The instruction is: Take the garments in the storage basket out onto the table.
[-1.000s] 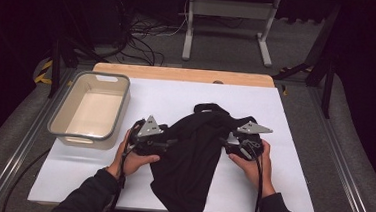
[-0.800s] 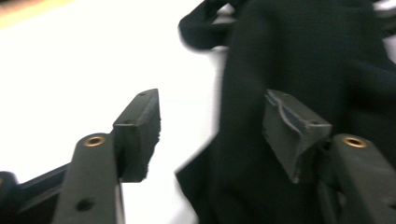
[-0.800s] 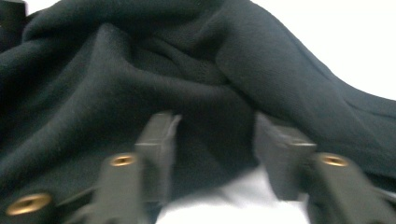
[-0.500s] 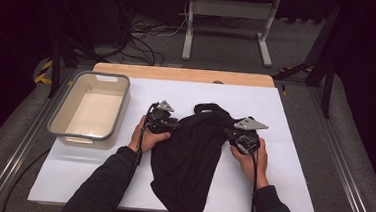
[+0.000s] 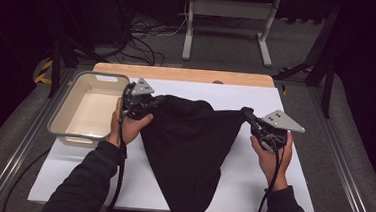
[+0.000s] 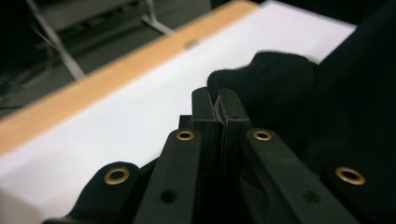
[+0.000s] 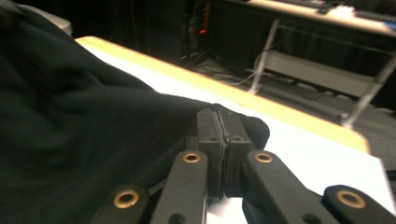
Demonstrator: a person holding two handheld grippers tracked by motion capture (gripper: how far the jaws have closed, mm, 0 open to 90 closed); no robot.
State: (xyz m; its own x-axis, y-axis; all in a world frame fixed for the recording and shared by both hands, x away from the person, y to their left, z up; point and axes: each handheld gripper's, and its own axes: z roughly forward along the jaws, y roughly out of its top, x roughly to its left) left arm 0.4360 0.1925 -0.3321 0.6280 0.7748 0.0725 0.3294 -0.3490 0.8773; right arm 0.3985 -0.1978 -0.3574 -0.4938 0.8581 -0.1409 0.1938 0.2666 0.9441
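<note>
No legible text or labels

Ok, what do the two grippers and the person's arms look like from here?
Both grippers, the left gripper and the right gripper, are black, each topped by a grey three-cornered plate. In the gripper views, each has two flat black jaws on black link arms with brass-coloured rivets. A black cable trails from each back along the forearm. The person wears dark long sleeves, the hands bare.
</note>
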